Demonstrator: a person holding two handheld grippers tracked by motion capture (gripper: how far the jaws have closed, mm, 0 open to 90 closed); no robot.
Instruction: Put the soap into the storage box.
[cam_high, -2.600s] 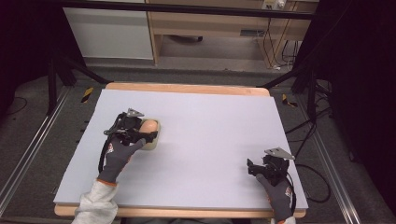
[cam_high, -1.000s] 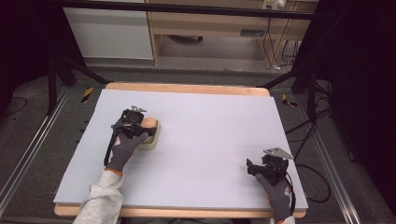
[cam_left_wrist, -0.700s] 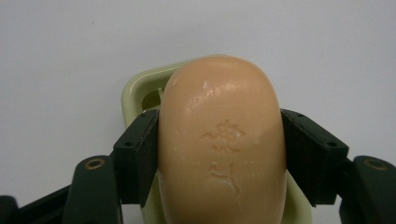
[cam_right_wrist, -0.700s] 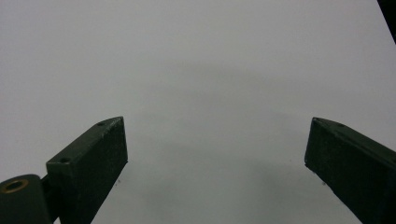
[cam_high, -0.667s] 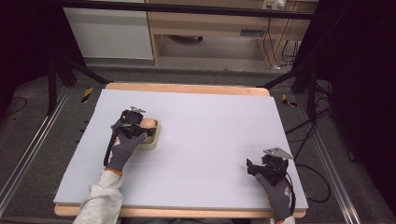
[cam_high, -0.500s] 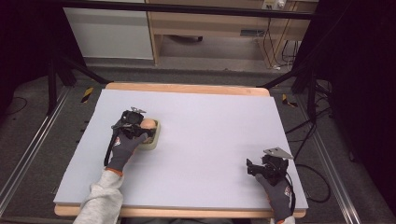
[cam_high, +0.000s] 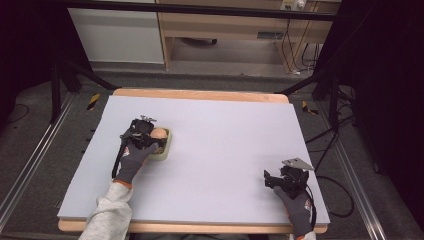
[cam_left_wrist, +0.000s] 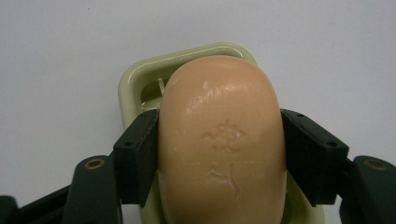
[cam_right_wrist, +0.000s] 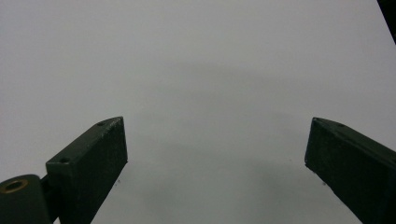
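A tan oval bar of soap with a stamped mark lies over a pale green soap dish. My left gripper is shut on the soap, one black jaw pressed to each side of it. In the high view the soap and dish sit left of the table's middle, with the left gripper over them. My right gripper stands open above bare table, nothing between its jaws; in the high view this right gripper rests near the front right corner.
The lavender table top has a wooden rim along its far edge. Cables trail on the floor at the right. A cabinet and shelves stand beyond the table.
The left hand and gripper have shifted slightly forward and right, bringing the soap over the dish. The right gripper has stayed still.
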